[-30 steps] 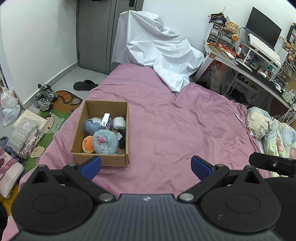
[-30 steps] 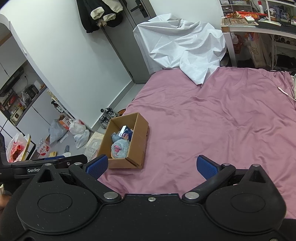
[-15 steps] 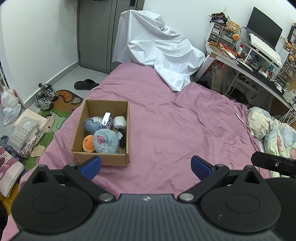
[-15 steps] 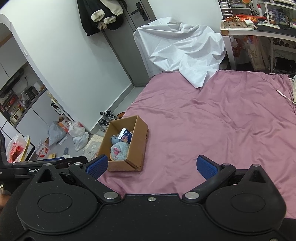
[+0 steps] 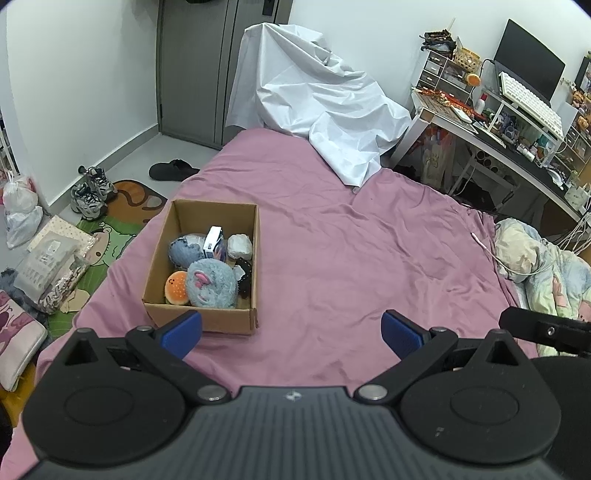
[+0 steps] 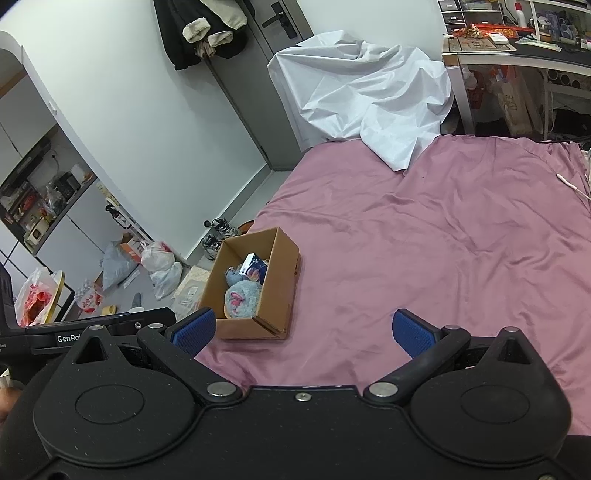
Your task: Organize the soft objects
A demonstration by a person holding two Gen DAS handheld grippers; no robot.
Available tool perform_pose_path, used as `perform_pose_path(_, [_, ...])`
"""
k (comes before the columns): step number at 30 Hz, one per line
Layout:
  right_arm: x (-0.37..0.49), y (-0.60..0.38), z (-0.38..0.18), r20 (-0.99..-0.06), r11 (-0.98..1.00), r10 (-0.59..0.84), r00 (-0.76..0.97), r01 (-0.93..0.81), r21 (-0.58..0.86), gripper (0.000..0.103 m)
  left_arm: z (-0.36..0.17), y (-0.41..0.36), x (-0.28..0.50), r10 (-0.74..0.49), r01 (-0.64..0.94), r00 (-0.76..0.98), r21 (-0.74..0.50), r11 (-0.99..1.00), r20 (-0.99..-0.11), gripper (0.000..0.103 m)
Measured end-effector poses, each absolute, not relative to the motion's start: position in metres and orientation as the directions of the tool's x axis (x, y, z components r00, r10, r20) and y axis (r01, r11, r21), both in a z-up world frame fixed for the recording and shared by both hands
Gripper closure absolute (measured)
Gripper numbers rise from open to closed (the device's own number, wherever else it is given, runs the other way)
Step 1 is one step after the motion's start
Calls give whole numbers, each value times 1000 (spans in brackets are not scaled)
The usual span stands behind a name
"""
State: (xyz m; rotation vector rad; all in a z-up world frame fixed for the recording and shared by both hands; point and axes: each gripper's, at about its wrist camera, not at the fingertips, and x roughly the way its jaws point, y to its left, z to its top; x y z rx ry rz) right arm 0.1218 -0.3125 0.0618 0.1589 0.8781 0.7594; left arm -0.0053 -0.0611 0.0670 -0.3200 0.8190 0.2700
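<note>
cardboard box (image 6: 275,295), wall hiding toys (image 6: 242,297)

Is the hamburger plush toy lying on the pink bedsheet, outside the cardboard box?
No, the hamburger plush toy sits inside the cardboard box, in its near left corner beside the grey-blue plush.

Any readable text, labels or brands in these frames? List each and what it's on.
"GenRo", cut off by the right gripper's body: white letters on the black bar of the left gripper, seen in the right wrist view.
Small blue-and-white box in the cardboard box: has print, too small to read.
Grey packet on the floor: label too blurred to read.
Red strip on the desk: unreadable.
</note>
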Motion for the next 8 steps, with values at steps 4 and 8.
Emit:
perform_pose_path(4, [127, -313, 58, -635, 724, 668, 388, -537, 433, 0, 66, -59, -1, 98, -353, 654, -188, 916, -750, 1])
perform_pose_path(8, [129, -313, 56, -635, 729, 662, 398, -541, 421, 0, 66, -60, 4, 89, -343, 656, -192, 919, -749, 1])
